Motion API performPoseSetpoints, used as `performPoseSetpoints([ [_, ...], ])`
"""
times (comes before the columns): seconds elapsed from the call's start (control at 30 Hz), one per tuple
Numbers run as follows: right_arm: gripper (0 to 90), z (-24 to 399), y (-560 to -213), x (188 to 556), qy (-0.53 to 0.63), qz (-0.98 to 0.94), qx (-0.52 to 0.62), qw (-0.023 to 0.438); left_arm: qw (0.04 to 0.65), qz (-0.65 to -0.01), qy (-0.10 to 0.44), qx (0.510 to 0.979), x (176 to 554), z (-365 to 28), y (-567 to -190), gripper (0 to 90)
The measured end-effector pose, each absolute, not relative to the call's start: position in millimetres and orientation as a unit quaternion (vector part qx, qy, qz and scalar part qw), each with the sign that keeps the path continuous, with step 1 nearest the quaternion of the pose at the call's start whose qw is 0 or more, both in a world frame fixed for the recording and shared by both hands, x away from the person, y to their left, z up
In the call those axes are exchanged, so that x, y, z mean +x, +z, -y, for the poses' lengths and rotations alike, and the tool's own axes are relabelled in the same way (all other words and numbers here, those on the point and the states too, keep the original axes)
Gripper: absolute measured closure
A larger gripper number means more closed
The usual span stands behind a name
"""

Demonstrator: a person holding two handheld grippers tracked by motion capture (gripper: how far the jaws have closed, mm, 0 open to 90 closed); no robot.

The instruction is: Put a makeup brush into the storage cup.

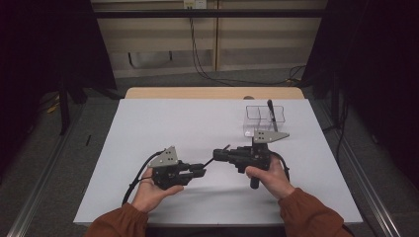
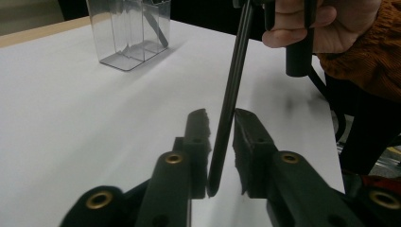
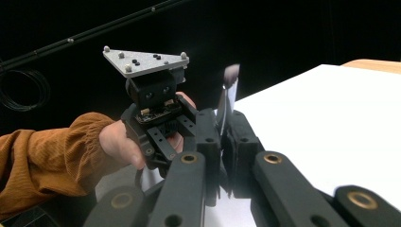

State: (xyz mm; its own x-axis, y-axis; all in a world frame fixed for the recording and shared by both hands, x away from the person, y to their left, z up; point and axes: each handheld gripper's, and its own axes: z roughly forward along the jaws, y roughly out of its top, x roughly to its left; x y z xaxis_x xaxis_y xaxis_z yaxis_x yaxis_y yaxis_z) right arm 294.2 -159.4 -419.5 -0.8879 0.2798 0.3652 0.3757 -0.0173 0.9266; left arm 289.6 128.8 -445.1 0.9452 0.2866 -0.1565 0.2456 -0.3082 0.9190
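Your right gripper (image 1: 221,154) was clamped on the pen (image 2: 230,101), your left gripper (image 1: 200,171) loosened around its tip (image 3: 231,75); the clear organizer (image 1: 266,117), one pen inside, awaited it.

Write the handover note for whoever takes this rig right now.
Left claw: open, jaws on either side of the black stick with a gap showing, not pressing on it.
Right claw: shut on the black stick, which it alone holds, above the table.
Clear organizer: far right of the table, upright, with another dark stick standing in one compartment.
Done: the stick is handed from left to right.
Left: draw the left claw clear, then probably carry the stick to the organizer and drop it into a compartment.
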Motion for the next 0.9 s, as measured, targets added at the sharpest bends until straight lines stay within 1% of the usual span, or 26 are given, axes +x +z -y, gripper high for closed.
performPoseSetpoints([
  [0.07,85.8,160.0,-419.0,294.2,-0.674,0.699,-0.236,0.031,0.56,-0.172,0.02,0.81,290.1,-129.8,-444.7,68.2],
  [0.23,85.8,164.5,-417.2,294.9,-0.668,0.702,-0.245,0.021,0.566,-0.181,0.034,0.804,289.6,-133.8,-442.7,60.9],
  [0.33,85.8,166.6,-416.6,295.0,-0.661,0.708,-0.246,0.015,0.566,-0.188,0.039,0.802,288.2,-136.5,-441.9,53.1],
  [0.47,85.7,167.4,-415.3,294.5,-0.652,0.718,-0.242,0.002,0.569,-0.193,0.049,0.798,284.6,-141.7,-440.1,47.3],
  [0.6,85.8,168.3,-413.5,295.0,-0.645,0.725,-0.24,0.003,0.569,-0.199,0.057,0.796,283.2,-145.6,-439.5,43.0],
  [0.67,85.8,168.8,-413.0,295.1,-0.643,0.728,-0.238,0.001,0.57,-0.199,0.056,0.795,282.9,-147.4,-439.0,42.6],
  [0.77,85.9,171.6,-412.3,296.0,-0.642,0.727,-0.241,0.002,0.569,-0.205,0.06,0.794,281.6,-149.3,-438.8,35.2],
  [0.9,85.9,177.0,-410.5,296.4,-0.638,0.73,-0.245,-0.008,0.572,-0.217,0.069,0.788,280.1,-154.0,-438.1,27.3],
])
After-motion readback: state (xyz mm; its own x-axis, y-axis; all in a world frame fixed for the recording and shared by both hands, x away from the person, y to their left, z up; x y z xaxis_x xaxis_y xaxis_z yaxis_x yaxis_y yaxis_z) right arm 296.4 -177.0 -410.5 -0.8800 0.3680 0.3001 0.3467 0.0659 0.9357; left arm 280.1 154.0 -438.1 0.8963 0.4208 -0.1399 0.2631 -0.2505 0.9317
